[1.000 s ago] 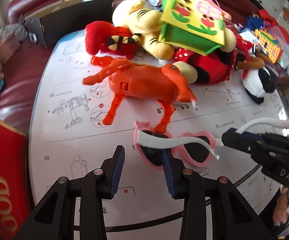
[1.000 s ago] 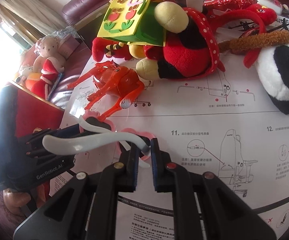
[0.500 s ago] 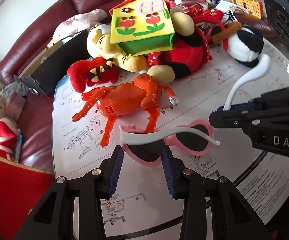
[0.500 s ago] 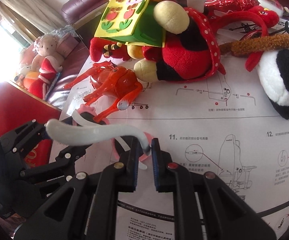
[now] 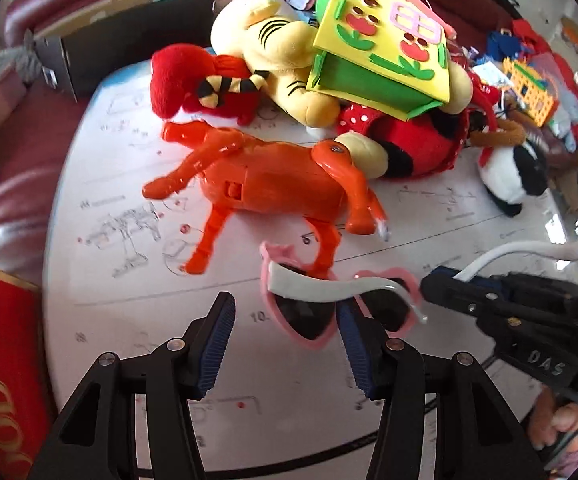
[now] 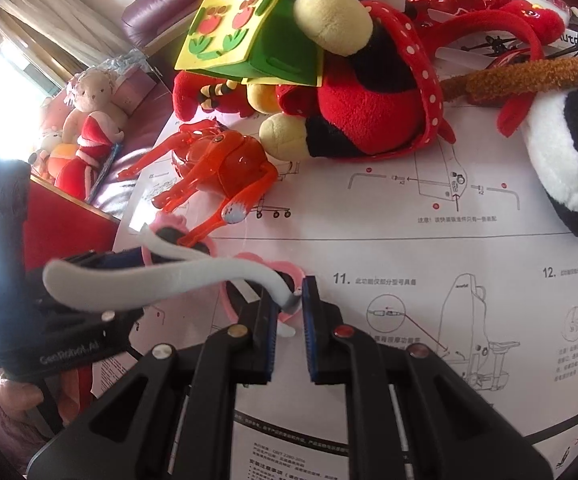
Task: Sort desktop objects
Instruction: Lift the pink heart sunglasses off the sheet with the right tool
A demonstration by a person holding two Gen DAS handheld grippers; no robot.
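Right gripper [image 6: 292, 304] pinches the hinge corner of the pink heart sunglasses [image 5: 309, 316] low over the paper-covered table [image 5: 129, 320], steadying them, while left gripper [image 5: 285, 344], spread, brackets one lens, seemingly for folding.

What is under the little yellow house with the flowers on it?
The yellow house sits on top of a yellow striped plush and a red and black plush. How they lie underneath, or anything else there, is covered.
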